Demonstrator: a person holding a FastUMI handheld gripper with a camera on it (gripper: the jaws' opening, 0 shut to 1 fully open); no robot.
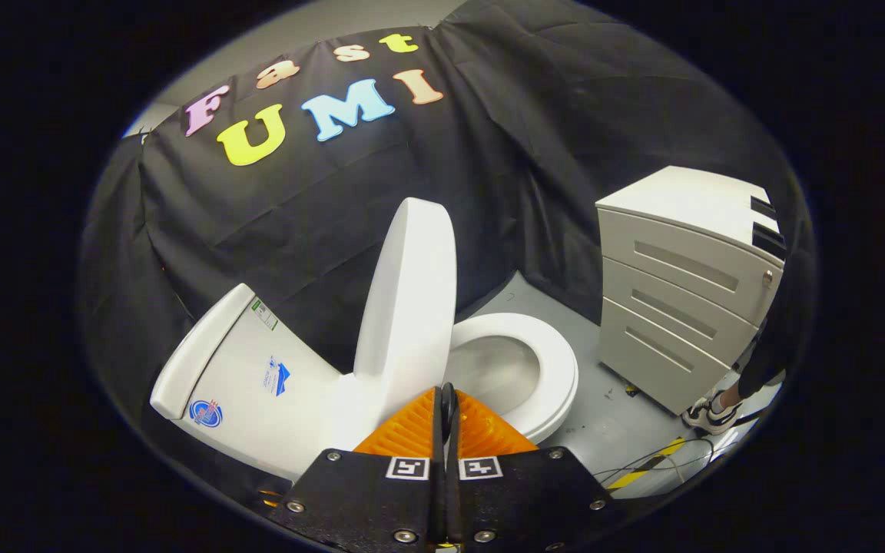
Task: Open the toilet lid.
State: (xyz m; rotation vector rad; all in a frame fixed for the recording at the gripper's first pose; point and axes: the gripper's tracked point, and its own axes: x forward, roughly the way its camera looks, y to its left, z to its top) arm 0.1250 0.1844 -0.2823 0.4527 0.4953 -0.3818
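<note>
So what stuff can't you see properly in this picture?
- Gripper view: the raised lid hides part of the toilet seat and bowl.
- The gripper, fingers together, covers the seat's near rim.
- A person's shoe shows beside the drawer cabinet; the rest is cut off.
- Tank stickers are too small to read.

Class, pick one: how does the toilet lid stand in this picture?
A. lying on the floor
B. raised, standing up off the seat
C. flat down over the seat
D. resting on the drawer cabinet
B: the toilet lid stands raised just beyond the tool, whose fingers are together, leaving the seat and bowl uncovered.
</note>
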